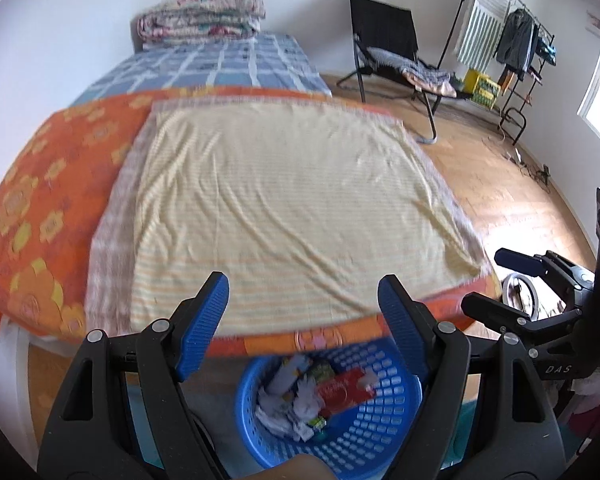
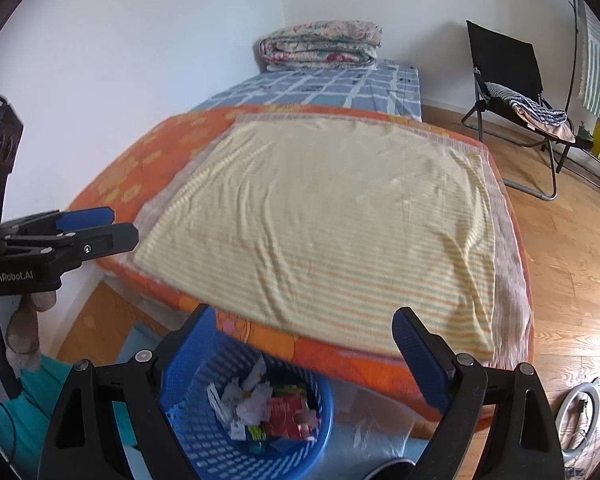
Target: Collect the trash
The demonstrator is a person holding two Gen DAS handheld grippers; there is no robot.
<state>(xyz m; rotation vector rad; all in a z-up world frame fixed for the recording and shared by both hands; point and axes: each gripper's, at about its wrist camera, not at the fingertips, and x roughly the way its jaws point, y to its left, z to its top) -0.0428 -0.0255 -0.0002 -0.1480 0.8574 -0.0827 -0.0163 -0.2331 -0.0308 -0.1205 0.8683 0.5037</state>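
Left wrist view: the left gripper (image 1: 302,292) is held with jaws wide apart and empty; the right gripper (image 2: 304,332) likewise. The blue basket (image 1: 380,412) stands on the floor at the bed's near edge, upright, mouth up, with the trash (image 1: 300,396) heaped inside. No litter is seen on the yellow cloth (image 1: 284,208), so collection is judged finished; both grippers are best kept clear above the basket.

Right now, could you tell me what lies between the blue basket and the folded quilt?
The bed, with its yellow striped cloth spread bare; both wrist views show it between basket and quilt.
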